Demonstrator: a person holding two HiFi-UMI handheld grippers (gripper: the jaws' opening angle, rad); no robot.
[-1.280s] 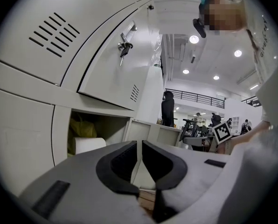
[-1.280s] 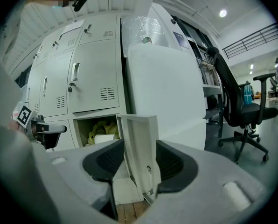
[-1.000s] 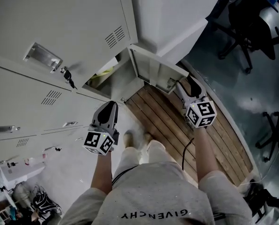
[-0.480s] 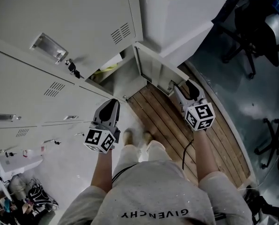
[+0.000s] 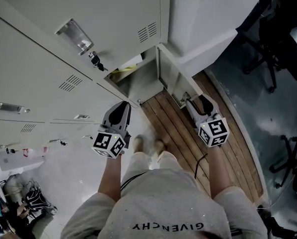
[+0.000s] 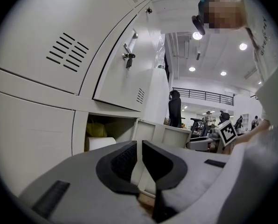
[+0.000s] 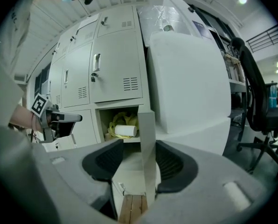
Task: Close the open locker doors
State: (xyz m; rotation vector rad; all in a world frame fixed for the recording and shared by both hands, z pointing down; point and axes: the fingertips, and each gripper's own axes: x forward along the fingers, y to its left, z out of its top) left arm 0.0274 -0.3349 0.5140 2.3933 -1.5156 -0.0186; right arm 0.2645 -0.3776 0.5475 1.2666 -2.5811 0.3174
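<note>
Pale grey sheet-metal locker door [image 7: 146, 139] stands ajar at the bottom right compartment of the locker bank, swung out over the wooden floor [image 5: 188, 138]. Its free edge sits between the jaws of the right claw [image 5: 196, 103], which are wide apart and not clamped. This is judged a placement for pushing the door shut. Left claw [image 5: 119, 111] hangs by the closed lockers, jaws narrow, nearly together, holding nothing. A white roll [image 7: 125, 130] and yellow bag lie inside.
</note>
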